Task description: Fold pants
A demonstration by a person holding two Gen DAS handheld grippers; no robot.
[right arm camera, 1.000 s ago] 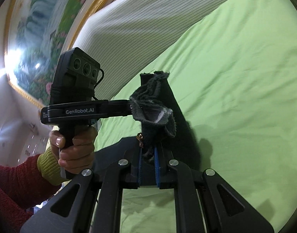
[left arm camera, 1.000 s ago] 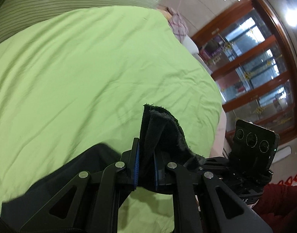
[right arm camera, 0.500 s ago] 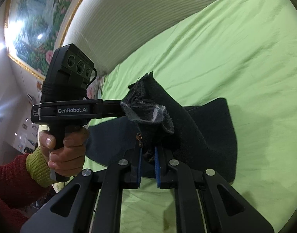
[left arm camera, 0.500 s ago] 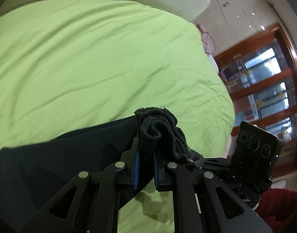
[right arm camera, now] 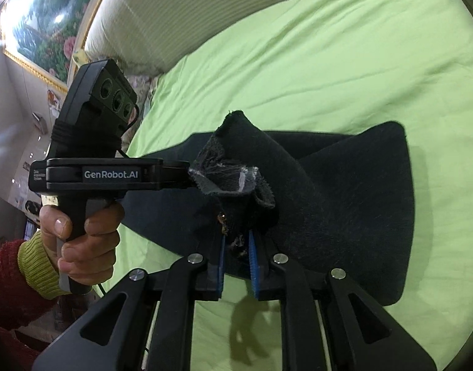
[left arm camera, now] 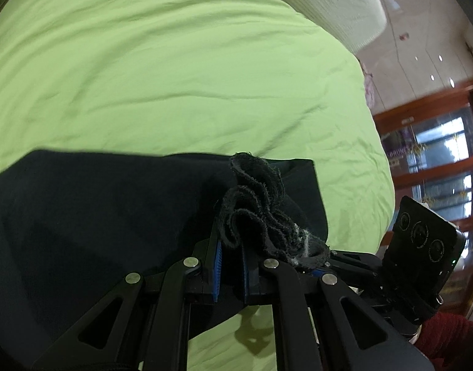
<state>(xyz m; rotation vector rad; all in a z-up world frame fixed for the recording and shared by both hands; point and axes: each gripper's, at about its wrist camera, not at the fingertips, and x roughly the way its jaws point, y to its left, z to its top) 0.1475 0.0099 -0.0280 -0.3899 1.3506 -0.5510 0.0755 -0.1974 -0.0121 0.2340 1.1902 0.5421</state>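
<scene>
Left wrist view: my left gripper [left arm camera: 231, 273] has its fingers clamped on a bunched, frayed edge of the black pants [left arm camera: 91, 216]. The gathered fabric stands up between the blue finger pads [left arm camera: 217, 273] and curls over toward the right finger. The rest of the garment lies flat on the green bedsheet [left arm camera: 174, 77], extending to the left of the gripper. The right gripper [left arm camera: 421, 247] appears at the lower right edge, seen from its camera side; I cannot tell its finger state from here. A striped headboard cushion [left arm camera: 338, 9] borders the bed at the top.

Right wrist view: my right gripper [right arm camera: 238, 266] has its fingers closed on another bunched section of the pants [right arm camera: 344, 201], near a small metallic fastener. The fabric rises in a peak above the fingers, and a wide folded panel spreads to the right on the bedsheet [right arm camera: 329, 61]. The left gripper [right arm camera: 190, 174] enters from the left, held by my left hand [right arm camera: 78, 241], and its tip meets the frayed edge just beside my grasp. A framed floral painting [right arm camera: 44, 18] hangs at upper left.
</scene>
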